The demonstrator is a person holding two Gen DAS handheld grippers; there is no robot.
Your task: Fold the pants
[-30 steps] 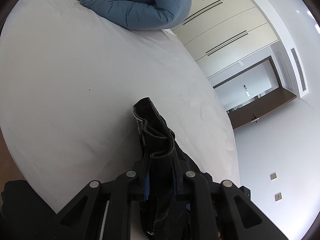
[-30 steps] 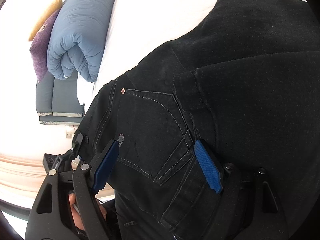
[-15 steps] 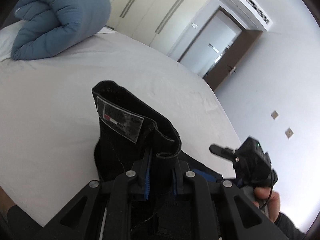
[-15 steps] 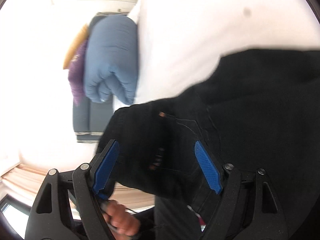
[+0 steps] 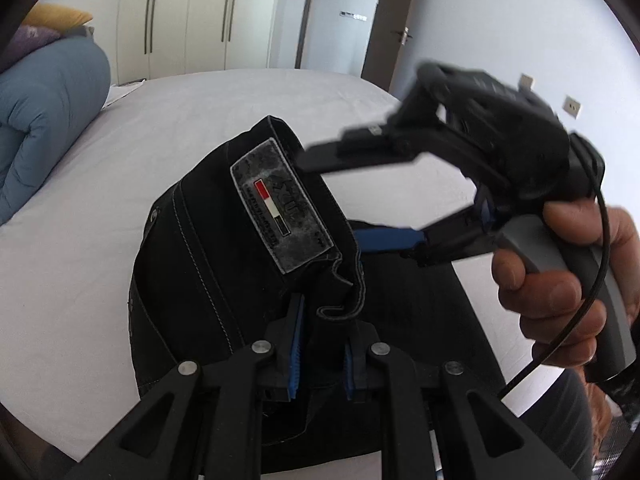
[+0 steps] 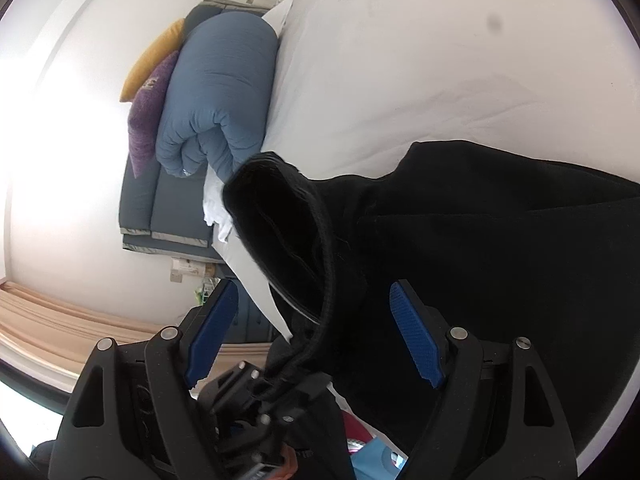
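Observation:
Black jeans (image 5: 224, 264) with a grey waistband patch (image 5: 280, 208) lie on the white bed (image 5: 80, 200). My left gripper (image 5: 322, 344) is shut on the waistband and holds it raised. My right gripper (image 5: 340, 196) shows in the left wrist view, open, its jaws on either side of the waistband edge to the right of the patch. In the right wrist view the right gripper (image 6: 316, 332) is open with the raised waistband (image 6: 288, 240) between its blue pads (image 6: 416, 340). The jeans (image 6: 500, 280) spread to the right on the sheet.
A rolled blue duvet (image 5: 40, 112) lies at the head of the bed, with purple and yellow cushions (image 6: 152, 92) beside it. White wardrobes (image 5: 192, 20) and a door (image 5: 380, 28) stand beyond the bed. The bed edge (image 5: 80, 456) is near the left gripper.
The left gripper has lifted and turned the waistband so the patch faces the camera. The right gripper has come off the jeans' seat and moved up to the raised waistband, still open.

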